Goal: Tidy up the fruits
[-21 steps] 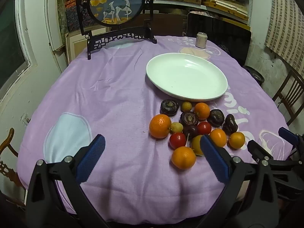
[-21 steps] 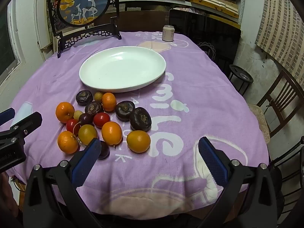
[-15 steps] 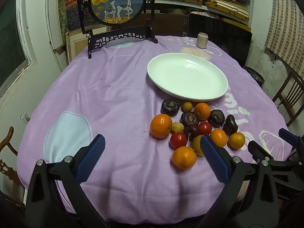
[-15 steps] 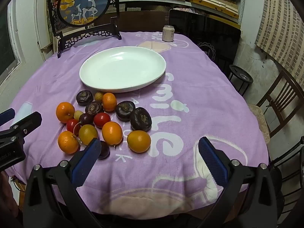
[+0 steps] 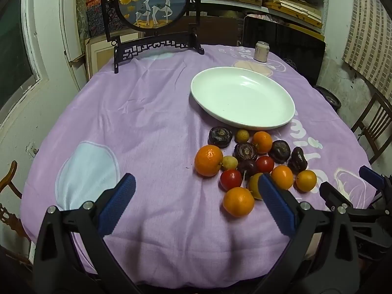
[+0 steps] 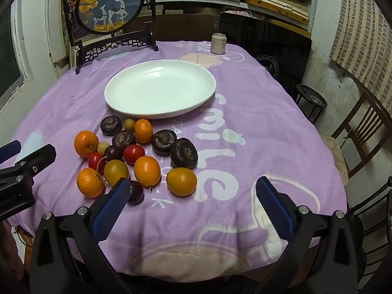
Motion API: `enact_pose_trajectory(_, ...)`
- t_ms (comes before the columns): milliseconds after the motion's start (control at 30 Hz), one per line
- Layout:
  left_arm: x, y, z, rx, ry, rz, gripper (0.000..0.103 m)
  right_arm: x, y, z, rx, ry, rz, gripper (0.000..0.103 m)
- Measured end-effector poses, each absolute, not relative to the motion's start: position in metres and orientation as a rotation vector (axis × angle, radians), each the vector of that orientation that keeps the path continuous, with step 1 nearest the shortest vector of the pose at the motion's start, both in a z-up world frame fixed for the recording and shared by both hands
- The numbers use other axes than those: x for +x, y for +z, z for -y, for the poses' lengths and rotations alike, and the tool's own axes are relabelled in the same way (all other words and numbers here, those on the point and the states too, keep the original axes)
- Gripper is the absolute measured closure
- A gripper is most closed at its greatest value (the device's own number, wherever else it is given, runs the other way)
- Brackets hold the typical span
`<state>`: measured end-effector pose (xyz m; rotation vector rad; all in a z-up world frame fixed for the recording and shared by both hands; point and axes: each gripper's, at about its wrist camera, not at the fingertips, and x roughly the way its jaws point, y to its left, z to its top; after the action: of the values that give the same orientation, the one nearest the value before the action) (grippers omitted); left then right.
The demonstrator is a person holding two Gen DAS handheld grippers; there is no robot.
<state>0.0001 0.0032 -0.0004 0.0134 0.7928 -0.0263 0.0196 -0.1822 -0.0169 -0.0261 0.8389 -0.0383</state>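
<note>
Tablecloth: we see a purple cloth [image 5: 147, 122] with pale prints over the whole round table; the white plate is our landmark.
Plate: a wide white oval plate [image 6: 127, 93] lies on the cloth and we see nothing in it.
Screen: a dark carved stand with a round painted deer panel [image 5: 152, 0] stands well beyond the plate at the far edge.
Can: a small pale can [image 6: 218, 43] stands beyond the plate, apart from it.
Fruit pile: the fruits [image 6: 137, 156] lie loose on the cloth just on our side of the plate, none in it; oranges, small red tomato-like fruits, yellowish ones and dark purple wrinkled ones touch one another.
Nearest orange: one orange [image 5: 238, 201] lies at the pile's near edge, farthest from the plate.
Left gripper [image 5: 196, 205]: we hold it spread wide, grasping nothing, above the cloth on our side of the pile.
Right gripper [image 6: 191, 208]: also spread wide and empty.
Hidden: a blue finger pad [image 6: 112, 208] covers part of a dark round fruit [image 6: 136, 192]; we cannot name its kind.
</note>
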Motion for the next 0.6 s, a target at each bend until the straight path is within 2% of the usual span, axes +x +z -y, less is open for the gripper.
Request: enact_pose_trajectory(600,-0.0014,-0.0023,-0.007,0.008,-0.028,-0.797,0.002,0.02,-0.0186,0.1815,-0.028,-0.039,-0.837,0.001)
